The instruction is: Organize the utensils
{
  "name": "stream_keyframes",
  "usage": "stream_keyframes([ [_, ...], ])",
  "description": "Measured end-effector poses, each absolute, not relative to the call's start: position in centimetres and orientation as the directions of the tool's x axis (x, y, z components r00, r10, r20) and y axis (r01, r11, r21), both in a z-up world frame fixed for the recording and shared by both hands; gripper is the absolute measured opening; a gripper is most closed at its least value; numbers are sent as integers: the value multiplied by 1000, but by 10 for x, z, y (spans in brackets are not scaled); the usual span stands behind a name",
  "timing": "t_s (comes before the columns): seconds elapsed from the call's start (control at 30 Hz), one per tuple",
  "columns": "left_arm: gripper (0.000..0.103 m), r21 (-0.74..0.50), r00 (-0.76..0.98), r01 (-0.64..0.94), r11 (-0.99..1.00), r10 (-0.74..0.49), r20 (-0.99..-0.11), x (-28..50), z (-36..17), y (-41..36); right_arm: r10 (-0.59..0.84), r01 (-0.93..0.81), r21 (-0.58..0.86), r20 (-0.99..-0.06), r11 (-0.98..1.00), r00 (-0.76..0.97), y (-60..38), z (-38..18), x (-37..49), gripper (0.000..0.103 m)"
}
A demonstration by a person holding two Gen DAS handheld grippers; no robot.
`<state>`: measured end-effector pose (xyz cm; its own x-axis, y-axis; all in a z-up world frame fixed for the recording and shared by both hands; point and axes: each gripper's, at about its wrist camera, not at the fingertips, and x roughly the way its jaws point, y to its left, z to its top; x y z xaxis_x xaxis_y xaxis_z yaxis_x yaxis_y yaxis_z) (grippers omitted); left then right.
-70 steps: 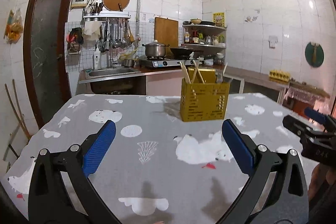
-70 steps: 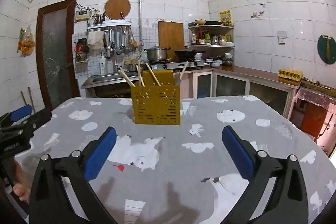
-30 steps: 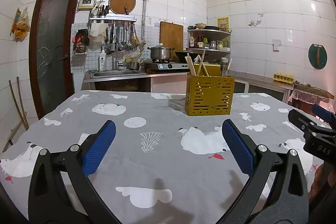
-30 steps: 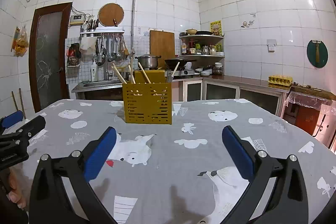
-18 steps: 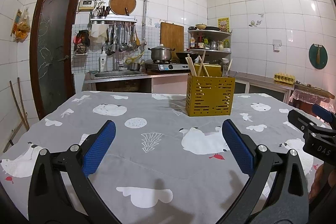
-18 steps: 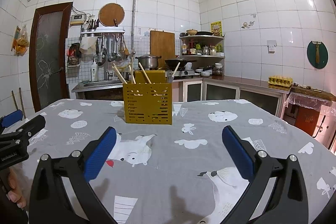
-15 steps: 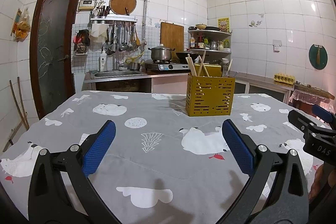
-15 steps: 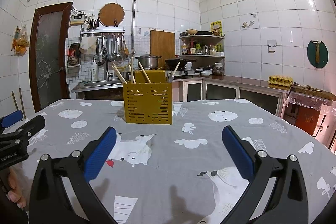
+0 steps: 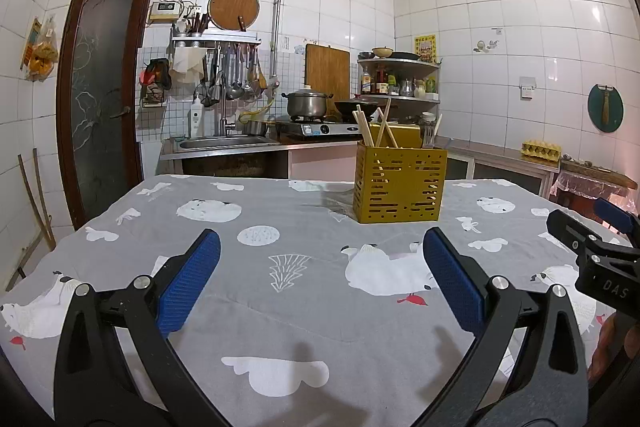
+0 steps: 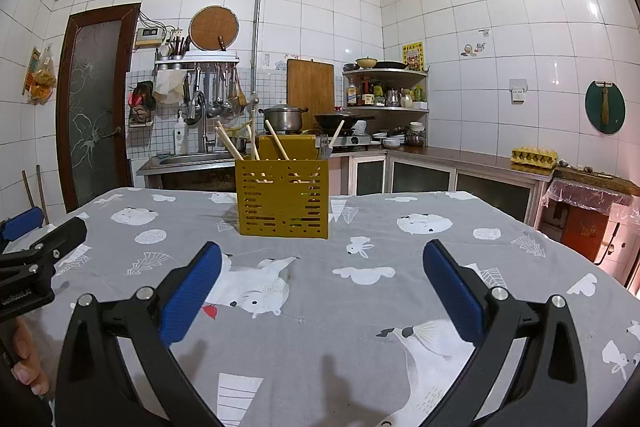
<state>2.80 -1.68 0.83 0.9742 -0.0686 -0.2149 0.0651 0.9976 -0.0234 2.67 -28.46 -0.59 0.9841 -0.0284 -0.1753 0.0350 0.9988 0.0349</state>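
**Both grippers empty, caddy straight ahead**

Yellow utensil caddy (image 10: 283,202) stood upright on the counter (image 10: 360,327), w/ chopsticks (image 10: 276,144) leaning out & a fork (image 10: 325,147). Right hand-held gripper (image 10: 322,269) faced it nearly dead-on, jaws spread wide, nothing held. Left hand-held gripper (image 9: 322,269) was equally wide open & empty, w/ the caddy off to its right. Right looked better lined up. Only the right view showed the fork clearly; no loose utensils seen on the cloth.

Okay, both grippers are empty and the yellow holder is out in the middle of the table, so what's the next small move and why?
Probably ease the right gripper forward toward the yellow holder. Both it and the left gripper are open and empty, well short of the holder, and the chopsticks and fork stand mixed inside it.
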Motion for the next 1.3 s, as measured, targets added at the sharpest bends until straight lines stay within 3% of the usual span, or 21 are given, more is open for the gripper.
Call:
stream_keyframes([
  [1.3, 98, -20, 976, 67, 998, -69, -208, 26, 10, -15, -28, 35, 36, -176, 999, 984, -285, -5, 26, 98],
])
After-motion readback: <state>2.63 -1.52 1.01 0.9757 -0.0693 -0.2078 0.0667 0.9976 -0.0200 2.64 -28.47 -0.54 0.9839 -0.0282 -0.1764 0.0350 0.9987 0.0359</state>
